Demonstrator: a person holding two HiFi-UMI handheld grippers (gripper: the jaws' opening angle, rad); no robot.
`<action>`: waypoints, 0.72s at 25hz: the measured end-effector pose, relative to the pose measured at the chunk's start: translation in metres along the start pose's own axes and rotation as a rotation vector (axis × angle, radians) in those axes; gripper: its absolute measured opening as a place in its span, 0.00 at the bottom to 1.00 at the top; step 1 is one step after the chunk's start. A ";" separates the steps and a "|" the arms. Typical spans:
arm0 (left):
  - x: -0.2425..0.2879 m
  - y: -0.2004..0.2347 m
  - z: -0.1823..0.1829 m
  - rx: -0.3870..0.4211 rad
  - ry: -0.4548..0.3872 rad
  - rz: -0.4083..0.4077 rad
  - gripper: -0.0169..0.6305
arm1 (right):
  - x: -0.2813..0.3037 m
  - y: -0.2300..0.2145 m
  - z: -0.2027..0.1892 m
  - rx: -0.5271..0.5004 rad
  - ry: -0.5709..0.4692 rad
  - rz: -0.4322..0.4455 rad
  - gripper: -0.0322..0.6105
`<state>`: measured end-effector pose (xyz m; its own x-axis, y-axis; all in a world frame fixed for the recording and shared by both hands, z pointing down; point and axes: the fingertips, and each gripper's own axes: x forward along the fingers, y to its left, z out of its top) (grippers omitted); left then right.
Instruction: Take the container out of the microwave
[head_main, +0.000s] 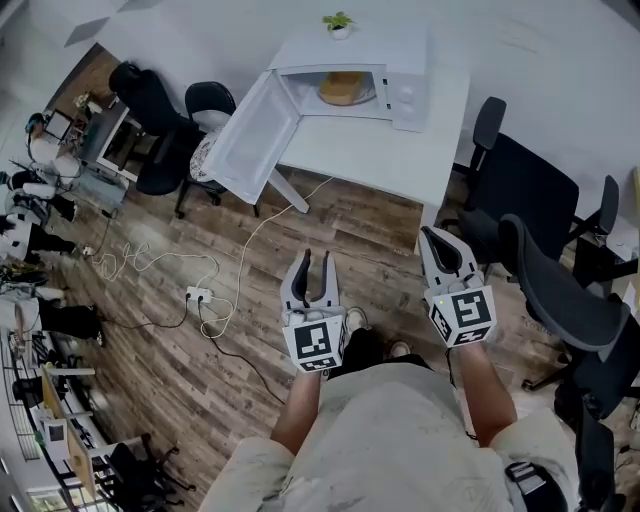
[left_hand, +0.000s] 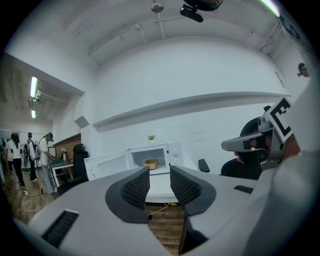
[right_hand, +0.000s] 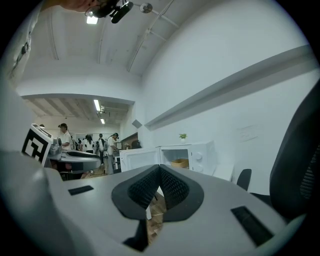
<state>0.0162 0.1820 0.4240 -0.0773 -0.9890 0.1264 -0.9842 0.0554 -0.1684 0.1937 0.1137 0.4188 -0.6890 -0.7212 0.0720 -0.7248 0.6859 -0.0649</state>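
Seen from above, in the upper middle of the head view: a white microwave (head_main: 400, 60) on a white table (head_main: 400, 160), its door (head_main: 250, 135) swung wide open to the left, a small potted plant (head_main: 338, 22) on top. Inside the open cavity, a tan, basket-like container (head_main: 343, 88), well apart from both grippers. At lower centre, the left gripper (head_main: 316, 258), fingers spread apart with nothing between them. Just to its right, the right gripper (head_main: 430, 236), fingers pressed together at the tips, holding nothing. Between grippers and table, only wood floor (head_main: 150, 380), with a white cable (head_main: 255, 235) trailing from the table down to a power strip (head_main: 197, 294). Along the right edge, black office chairs (head_main: 545, 270) close beside the table. At upper left, another black chair (head_main: 205, 105) just behind the open door. Far left in the left gripper view, standing people (left_hand: 16, 155), small and hard to make out. White walls, ceiling with strip lights (left_hand: 33, 87).
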 end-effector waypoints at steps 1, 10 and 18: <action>0.002 0.002 0.001 -0.002 -0.004 0.000 0.23 | 0.003 0.001 0.001 -0.004 0.000 0.000 0.07; 0.024 0.026 -0.002 -0.023 -0.010 0.002 0.23 | 0.032 0.006 0.006 -0.031 0.010 -0.005 0.07; 0.055 0.057 -0.011 -0.042 -0.014 -0.019 0.23 | 0.070 0.013 0.006 -0.057 0.032 -0.036 0.07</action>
<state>-0.0456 0.1325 0.4324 -0.0565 -0.9917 0.1159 -0.9913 0.0419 -0.1247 0.1364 0.0716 0.4167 -0.6618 -0.7424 0.1047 -0.7468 0.6650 -0.0047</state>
